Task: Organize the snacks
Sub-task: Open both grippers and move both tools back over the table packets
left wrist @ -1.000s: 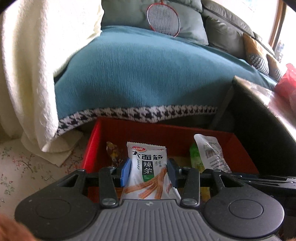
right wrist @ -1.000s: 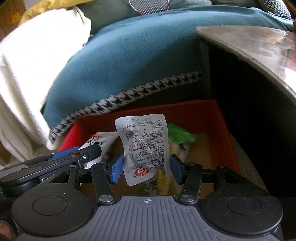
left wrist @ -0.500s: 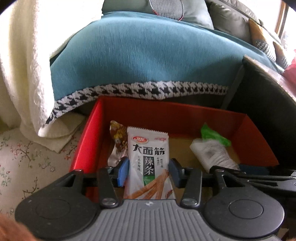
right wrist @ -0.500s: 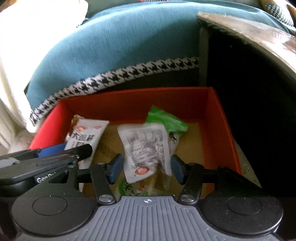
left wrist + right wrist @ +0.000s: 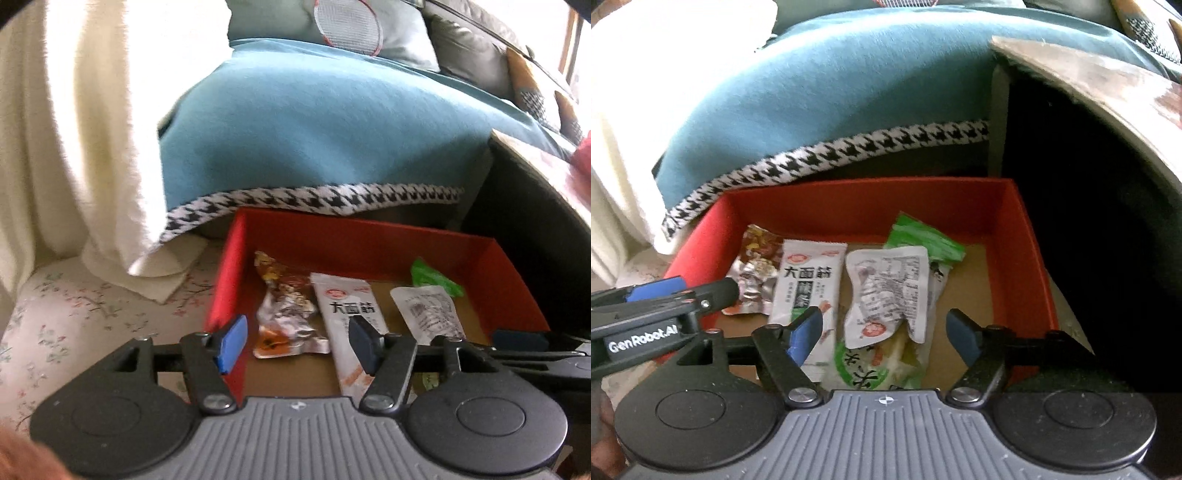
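A red cardboard box [image 5: 369,236] [image 5: 871,201] sits on the floor and holds several snack packets. In the left wrist view my left gripper [image 5: 297,345] hangs over its left side, jaws opening and free of the packets. The white spicy-strip packet [image 5: 347,317] [image 5: 807,284] lies flat under its right pad, next to a crinkled foil packet [image 5: 286,314] [image 5: 757,269]. In the right wrist view my right gripper [image 5: 886,334] has its jaws opening; the white printed pouch [image 5: 890,291] [image 5: 428,314] lies loose between them, on a green packet [image 5: 923,240] [image 5: 434,280].
A sofa under a teal throw with a houndstooth border [image 5: 332,122] [image 5: 827,147] rises right behind the box. A cream blanket [image 5: 74,129] hangs at the left over floral flooring [image 5: 74,314]. A dark side table [image 5: 1089,122] stands close on the right. A racket [image 5: 347,26] lies on the cushions.
Both grippers opened and let their packets drop flat into the box. The left gripper shifted left, so the spicy-strip packet now lies under its right pad.
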`<move>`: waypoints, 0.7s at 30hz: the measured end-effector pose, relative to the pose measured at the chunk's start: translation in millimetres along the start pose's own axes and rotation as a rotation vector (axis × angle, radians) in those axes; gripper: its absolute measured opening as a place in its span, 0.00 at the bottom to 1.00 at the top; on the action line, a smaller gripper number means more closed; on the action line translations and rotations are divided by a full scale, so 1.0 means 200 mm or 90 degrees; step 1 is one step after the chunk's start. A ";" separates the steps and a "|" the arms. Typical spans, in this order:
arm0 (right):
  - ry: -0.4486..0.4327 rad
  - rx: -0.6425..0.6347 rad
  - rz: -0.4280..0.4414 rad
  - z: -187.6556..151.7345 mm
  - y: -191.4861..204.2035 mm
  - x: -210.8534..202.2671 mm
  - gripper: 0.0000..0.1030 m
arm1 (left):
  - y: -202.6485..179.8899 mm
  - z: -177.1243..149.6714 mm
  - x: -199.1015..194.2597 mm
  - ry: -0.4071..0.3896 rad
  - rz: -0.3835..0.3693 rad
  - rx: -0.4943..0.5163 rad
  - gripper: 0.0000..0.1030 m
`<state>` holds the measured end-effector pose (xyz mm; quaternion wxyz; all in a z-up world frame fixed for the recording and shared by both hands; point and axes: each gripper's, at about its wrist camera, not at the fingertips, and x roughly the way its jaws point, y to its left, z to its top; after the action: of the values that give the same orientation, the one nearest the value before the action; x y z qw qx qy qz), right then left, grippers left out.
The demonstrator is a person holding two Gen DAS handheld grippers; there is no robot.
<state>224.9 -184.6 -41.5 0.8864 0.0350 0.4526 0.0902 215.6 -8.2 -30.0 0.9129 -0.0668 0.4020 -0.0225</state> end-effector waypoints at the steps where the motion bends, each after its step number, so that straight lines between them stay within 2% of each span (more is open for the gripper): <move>1: -0.002 0.001 0.005 0.00 0.01 -0.01 0.77 | 0.03 0.00 -0.03 -0.003 0.002 -0.008 0.52; 7: -0.003 -0.022 0.031 -0.03 0.06 -0.09 0.78 | 0.17 -0.05 -0.18 0.013 -0.071 -0.057 0.53; 10: 0.000 -0.039 0.039 -0.05 0.09 -0.14 0.79 | 0.20 -0.10 -0.29 0.002 -0.050 -0.046 0.58; 13: 0.006 -0.054 0.049 -0.09 0.11 -0.19 0.81 | 0.28 -0.18 -0.34 0.012 -0.054 -0.059 0.61; 18: -0.012 -0.077 0.039 -0.14 0.14 -0.27 0.84 | 0.34 -0.26 -0.25 0.073 -0.046 -0.085 0.61; 21: -0.009 -0.049 0.072 -0.15 0.12 -0.32 0.84 | 0.29 -0.29 -0.19 0.086 -0.040 -0.049 0.61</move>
<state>161.6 -173.7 -4.9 0.8839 0.0266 0.4396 0.1572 147.2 47.6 -48.6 0.8791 -0.1129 0.4613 -0.0400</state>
